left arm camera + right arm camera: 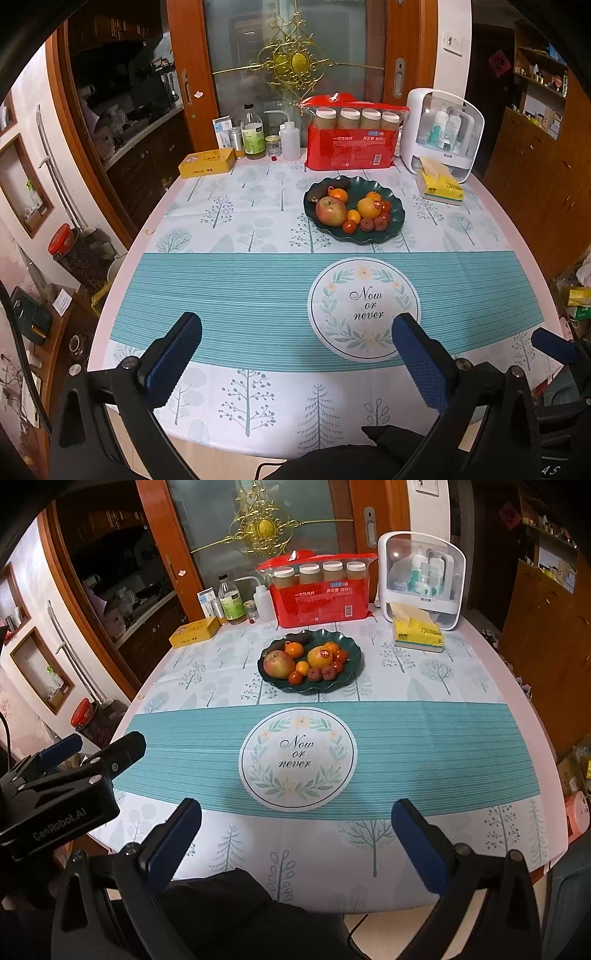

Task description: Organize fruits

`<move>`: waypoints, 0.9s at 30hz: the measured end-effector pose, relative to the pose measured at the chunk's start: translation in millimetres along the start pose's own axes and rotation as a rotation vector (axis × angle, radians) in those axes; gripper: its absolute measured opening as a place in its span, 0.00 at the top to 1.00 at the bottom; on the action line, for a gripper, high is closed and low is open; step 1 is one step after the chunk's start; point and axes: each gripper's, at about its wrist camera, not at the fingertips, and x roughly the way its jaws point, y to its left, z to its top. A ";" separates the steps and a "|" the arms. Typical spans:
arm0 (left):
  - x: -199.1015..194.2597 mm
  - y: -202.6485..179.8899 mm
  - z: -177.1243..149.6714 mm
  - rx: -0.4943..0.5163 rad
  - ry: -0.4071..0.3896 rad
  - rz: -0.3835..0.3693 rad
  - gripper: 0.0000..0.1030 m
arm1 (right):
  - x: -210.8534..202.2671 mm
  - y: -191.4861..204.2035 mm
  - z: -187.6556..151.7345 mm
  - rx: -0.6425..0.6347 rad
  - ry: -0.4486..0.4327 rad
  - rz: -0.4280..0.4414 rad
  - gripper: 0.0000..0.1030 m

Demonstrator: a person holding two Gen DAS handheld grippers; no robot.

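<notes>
A dark green scalloped plate (397, 212) (352, 664) sits beyond the teal band of the tablecloth. It holds a red-yellow apple (331, 211) (279, 664), an orange with a sticker (368, 207) (320, 656), mandarins, small tomatoes, red dates and a dark fruit at the back. My left gripper (297, 360) is open and empty over the near table edge. My right gripper (295, 843) is open and empty, also at the near edge. The left gripper's fingers (125, 747) show at the left of the right wrist view.
Behind the plate stand a red package of cups (351, 147) (321, 603), a white storage box (441, 133) (421, 579), a yellow tissue pack (439, 184) (417, 633), bottles (253, 134) (232, 602) and a yellow tin (207, 162) (194, 631). A round "Now or never" print (364, 306) (297, 757) marks the cloth.
</notes>
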 end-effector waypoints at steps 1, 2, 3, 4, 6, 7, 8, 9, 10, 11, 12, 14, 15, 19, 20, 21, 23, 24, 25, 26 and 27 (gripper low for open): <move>0.1 -0.1 -0.3 0.001 0.001 -0.001 0.01 | 0.8 -0.4 0.4 0.002 0.002 0.000 0.00; 0.5 -0.1 -0.3 0.001 0.003 -0.001 0.01 | 0.8 -0.5 0.4 0.004 0.001 0.001 0.00; 2.3 -0.4 -0.6 0.001 0.006 0.000 0.01 | 0.9 -0.6 0.5 0.002 0.002 0.000 0.00; 4.2 -0.6 -0.2 0.001 0.008 0.000 0.01 | 1.2 -0.7 0.6 0.001 0.003 0.001 0.00; 6.7 -0.4 0.8 0.000 0.012 0.000 0.01 | 1.4 -1.2 0.8 0.001 0.004 0.001 0.00; 7.4 0.2 1.0 0.000 0.014 0.000 0.01 | 1.6 -1.2 0.9 0.001 0.005 0.002 0.00; 7.8 0.1 1.1 0.000 0.015 0.001 0.01 | 1.5 -1.1 0.8 0.001 0.005 0.001 0.00; 8.8 0.2 1.9 0.000 0.017 0.000 0.01 | 2.3 -1.2 0.7 0.001 0.007 0.002 0.00; 9.1 0.4 1.4 0.001 0.019 0.001 0.01 | 2.9 -1.5 0.8 0.001 0.009 0.002 0.00; 9.6 0.4 1.6 0.002 0.021 0.000 0.01 | 3.8 -1.3 1.3 0.000 0.010 0.002 0.00; 9.9 0.4 2.1 0.003 0.023 0.000 0.01 | 4.6 -1.2 1.3 0.000 0.012 0.002 0.00; 10.9 0.5 3.7 0.004 0.026 0.000 0.01 | 6.6 -1.1 1.3 -0.001 0.014 0.004 0.00; 11.1 0.6 4.1 0.004 0.026 0.000 0.01 | 6.8 -0.9 1.3 -0.002 0.014 0.004 0.00; 11.2 0.5 3.9 0.006 0.029 0.002 0.01 | 7.9 -0.5 1.5 -0.002 0.017 0.005 0.00; 11.4 0.4 4.2 0.005 0.028 0.001 0.01 | 8.0 -0.5 1.4 -0.002 0.017 0.005 0.00; 11.3 0.6 4.1 0.004 0.029 0.001 0.01 | 7.7 -0.5 1.7 -0.002 0.016 0.004 0.00; 12.1 0.5 4.3 0.004 0.029 0.001 0.01 | 7.8 -0.4 1.9 -0.001 0.016 0.005 0.00; 12.2 0.7 4.6 0.005 0.029 0.001 0.01 | 7.7 -0.4 1.9 -0.001 0.017 0.005 0.00; 12.3 0.8 4.7 0.005 0.029 0.001 0.01 | 8.4 -0.4 1.6 -0.002 0.019 0.005 0.00; 12.4 1.0 4.6 0.005 0.029 0.000 0.01 | 7.7 -0.3 2.1 -0.001 0.017 0.004 0.00; 12.3 1.3 4.0 0.004 0.030 0.000 0.01 | 8.1 -0.2 1.9 -0.002 0.018 0.004 0.00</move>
